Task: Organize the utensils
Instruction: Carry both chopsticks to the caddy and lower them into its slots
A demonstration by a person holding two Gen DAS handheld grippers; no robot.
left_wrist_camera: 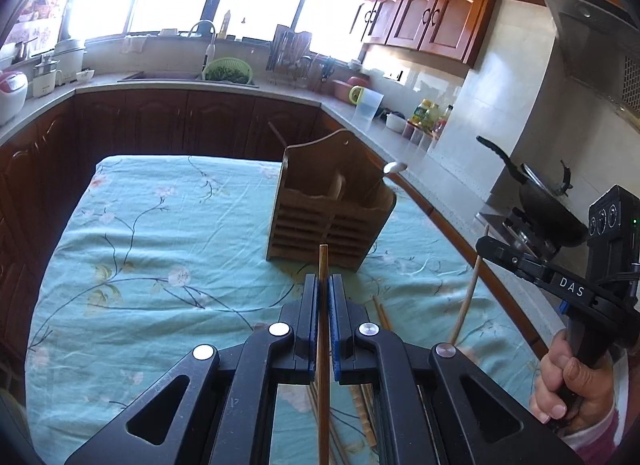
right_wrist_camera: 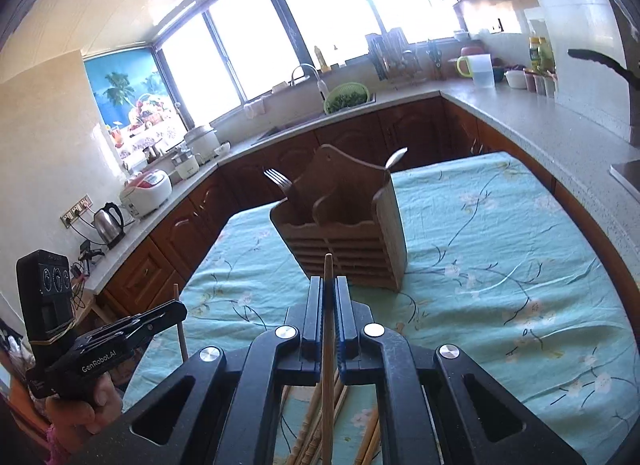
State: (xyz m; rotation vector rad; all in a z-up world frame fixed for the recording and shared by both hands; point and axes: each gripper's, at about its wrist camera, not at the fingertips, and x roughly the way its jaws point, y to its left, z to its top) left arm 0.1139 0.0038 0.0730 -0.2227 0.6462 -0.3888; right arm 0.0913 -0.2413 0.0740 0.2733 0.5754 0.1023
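teal tablecloth (left_wrist_camera: pixel 160 225) with pink blossoms and dark branches; brown slatted wooden utensil holder (left_wrist_camera: pixel 332 217).

A table (left_wrist_camera: pixel 132 249) stands in the kitchen, covered by a pale green cloth (right_wrist_camera: pixel 500 265) printed with thin dark branches and small pink and white blossoms; the cloth is lightly creased and hangs over the edges. Toward the far side, right of the middle, a brown wooden utensil holder (left_wrist_camera: pixel 332 217) with a slatted front stands upright on the cloth. At the near edge a loose bunch of wooden chopsticks (right_wrist_camera: pixel 308 437) lies flat on the cloth.
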